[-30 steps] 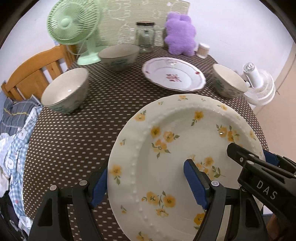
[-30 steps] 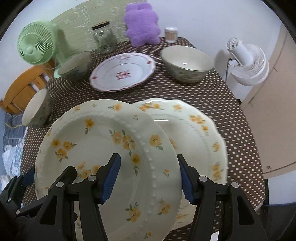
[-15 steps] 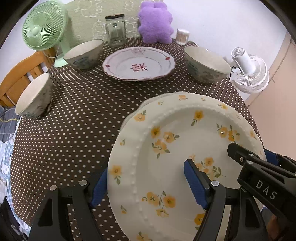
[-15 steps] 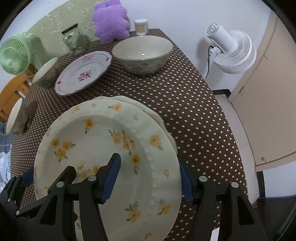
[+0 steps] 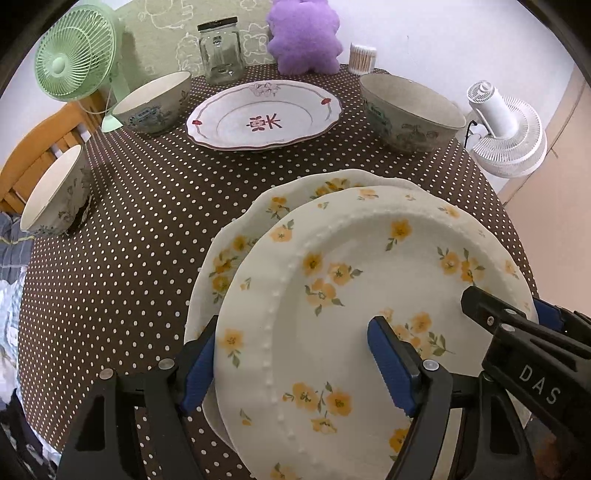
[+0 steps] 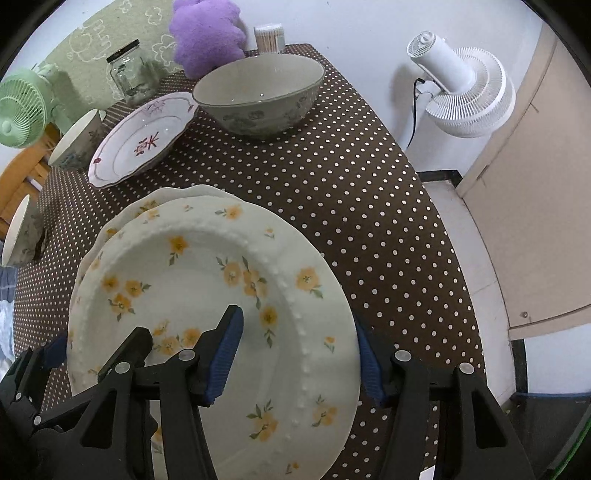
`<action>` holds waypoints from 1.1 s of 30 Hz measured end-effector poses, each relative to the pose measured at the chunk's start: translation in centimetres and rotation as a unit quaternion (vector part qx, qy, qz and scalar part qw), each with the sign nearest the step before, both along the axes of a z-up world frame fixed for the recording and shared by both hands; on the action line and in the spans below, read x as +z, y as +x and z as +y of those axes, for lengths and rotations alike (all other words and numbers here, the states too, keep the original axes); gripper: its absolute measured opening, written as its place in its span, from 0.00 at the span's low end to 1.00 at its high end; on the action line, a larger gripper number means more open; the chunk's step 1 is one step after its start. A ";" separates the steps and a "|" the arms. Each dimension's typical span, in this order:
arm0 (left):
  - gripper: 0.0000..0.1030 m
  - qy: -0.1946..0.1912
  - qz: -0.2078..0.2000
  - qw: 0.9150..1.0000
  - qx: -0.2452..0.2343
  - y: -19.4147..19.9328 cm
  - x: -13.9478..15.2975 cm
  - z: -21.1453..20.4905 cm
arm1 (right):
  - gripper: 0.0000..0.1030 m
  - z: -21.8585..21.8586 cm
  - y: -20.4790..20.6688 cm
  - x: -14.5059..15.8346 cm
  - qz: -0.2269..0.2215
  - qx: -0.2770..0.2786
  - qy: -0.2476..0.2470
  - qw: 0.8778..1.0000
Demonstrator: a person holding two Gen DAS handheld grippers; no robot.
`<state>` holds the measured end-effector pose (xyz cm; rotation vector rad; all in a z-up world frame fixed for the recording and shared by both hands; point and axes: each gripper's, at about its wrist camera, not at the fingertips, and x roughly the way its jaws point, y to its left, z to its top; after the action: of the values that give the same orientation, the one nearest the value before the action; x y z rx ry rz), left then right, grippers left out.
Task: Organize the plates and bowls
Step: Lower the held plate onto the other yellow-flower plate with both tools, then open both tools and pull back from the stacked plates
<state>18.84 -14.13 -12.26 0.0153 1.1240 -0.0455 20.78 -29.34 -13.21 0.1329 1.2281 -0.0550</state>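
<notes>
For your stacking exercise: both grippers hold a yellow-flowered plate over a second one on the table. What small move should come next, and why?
Probably lower the held plate straight down, nudging it slightly left to centre it. The left gripper and right gripper grip its rim, and the lower plate pokes out on that side.

The glass jar [image 5: 220,51] with a black lid stands at the far edge of the worktop [image 5: 147,221], which wears a brown cloth with white dots. Just right of the jar sits a purple plush toy [image 5: 303,35], and right of that a small clear container of cotton swabs [image 5: 362,59]. Left of the jar stands a green desk fan [image 5: 75,61], and behind the jar hangs a green cloth with white cloud outlines [image 5: 162,37]. A wooden chair [image 5: 40,147] stands beyond the worktop's edge, left of the jar and nearer the camera. Well right of the jar, off the worktop, a white fan [image 6: 461,85] stands against the white wall, near a beige door [image 6: 535,203].
</notes>
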 end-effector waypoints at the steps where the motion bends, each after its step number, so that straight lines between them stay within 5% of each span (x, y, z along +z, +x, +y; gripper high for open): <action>1: 0.76 0.002 -0.001 1.000 0.000 -0.1 0.0 -0.1 | 0.60 -0.1 0.0 0.0 0.000 0.000 0.001 1.000; 11: 0.80 0.009 -0.004 1.000 0.000 0.2 -0.1 -0.2 | 0.57 -0.9 -0.3 0.3 -0.006 -0.004 0.001 1.000; 14: 0.81 0.012 -0.004 1.000 0.001 0.3 -0.2 -0.3 | 0.40 -1.2 -0.7 0.6 -0.008 -0.002 -0.004 1.000; 21: 0.84 0.064 -0.016 0.998 -0.012 0.0 0.1 -1.2 | 0.37 -0.7 -0.5 0.8 -0.017 0.011 -0.008 1.000; 33: 0.87 0.048 -0.018 0.999 -0.001 0.2 0.7 0.3 | 0.38 0.6 1.0 0.0 -0.004 0.020 -0.005 1.000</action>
<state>19.07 -13.80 -11.52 0.1027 1.0893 0.0075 21.75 -28.76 -13.19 0.0994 1.2215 -0.0247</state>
